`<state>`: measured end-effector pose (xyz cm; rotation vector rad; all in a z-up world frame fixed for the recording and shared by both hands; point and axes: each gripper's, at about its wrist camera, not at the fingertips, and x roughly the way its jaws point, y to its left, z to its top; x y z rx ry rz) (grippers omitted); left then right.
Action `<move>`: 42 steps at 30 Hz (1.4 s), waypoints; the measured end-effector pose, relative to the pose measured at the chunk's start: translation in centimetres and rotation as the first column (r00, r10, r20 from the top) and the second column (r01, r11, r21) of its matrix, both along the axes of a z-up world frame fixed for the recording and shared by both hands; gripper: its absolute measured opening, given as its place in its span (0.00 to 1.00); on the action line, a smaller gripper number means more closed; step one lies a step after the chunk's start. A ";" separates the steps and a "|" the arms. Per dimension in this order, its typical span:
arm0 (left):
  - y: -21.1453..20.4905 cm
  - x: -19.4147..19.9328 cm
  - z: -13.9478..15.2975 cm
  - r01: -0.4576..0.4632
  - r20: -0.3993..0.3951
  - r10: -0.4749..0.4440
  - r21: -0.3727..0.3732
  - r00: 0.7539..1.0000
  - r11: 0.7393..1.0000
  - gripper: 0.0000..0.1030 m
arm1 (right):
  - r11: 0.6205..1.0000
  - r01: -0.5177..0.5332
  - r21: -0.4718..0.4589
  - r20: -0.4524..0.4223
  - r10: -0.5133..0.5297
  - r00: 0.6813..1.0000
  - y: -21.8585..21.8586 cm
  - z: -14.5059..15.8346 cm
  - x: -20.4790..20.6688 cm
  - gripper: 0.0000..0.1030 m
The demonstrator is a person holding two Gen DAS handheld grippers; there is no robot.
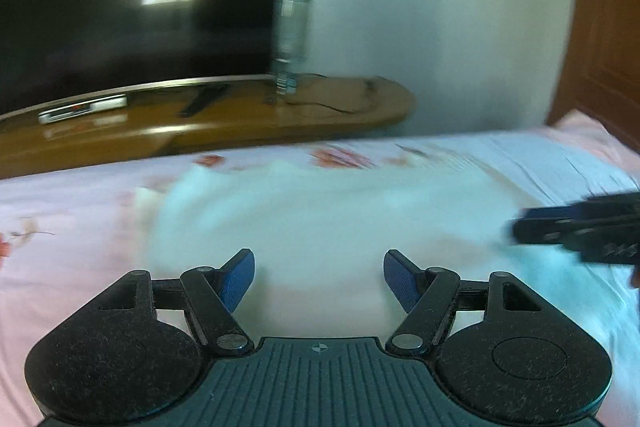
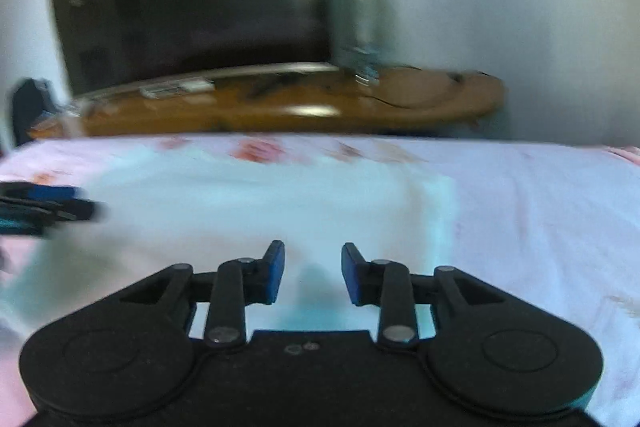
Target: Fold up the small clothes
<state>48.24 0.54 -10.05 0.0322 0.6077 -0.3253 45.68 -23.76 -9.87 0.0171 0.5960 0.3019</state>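
On my far left sits the dark television (image 1: 132,7), with a window reflected in its screen, standing on a glossy wooden desk (image 1: 224,123) that runs along behind the bed. A clear glass (image 1: 291,43) stands on that desk just right of the screen, against the pale wall.

Nearer to me, the bed is covered by a pink floral sheet (image 1: 60,211), and the small white garment (image 1: 328,211) lies spread on it, blurred, directly ahead of both tools.

My left gripper (image 1: 319,279) hangs over the near edge of the garment with its blue pads spread wide and nothing between them: released. I cannot tell whether it touches the cloth below.

My right gripper (image 2: 313,273) is beside it, further right over the same garment, its pads closer together yet apart, with only bare cloth showing in the gap, so it grips nothing. Each tool appears at the edge of the other's view, blurred.

At the far right, an orange-brown wooden panel (image 1: 608,39) stands past the bed.
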 end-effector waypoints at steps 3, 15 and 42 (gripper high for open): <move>-2.1 -0.5 -1.6 0.019 -0.039 -0.017 0.058 0.999 0.998 0.69 | 0.998 -0.057 -0.033 -0.016 0.057 0.998 2.8 -1.1 -1.1 0.30; -1.5 -4.9 0.0 0.006 -0.003 -0.006 0.003 1.000 1.000 0.69 | 0.993 -0.118 0.020 -0.048 0.119 0.992 3.3 -1.2 -3.8 0.31; 4.1 -10.4 -2.2 -0.063 -0.055 0.068 0.081 0.996 0.995 0.73 | 0.981 0.113 0.159 -0.102 -0.097 0.990 -6.6 -3.4 -10.3 0.15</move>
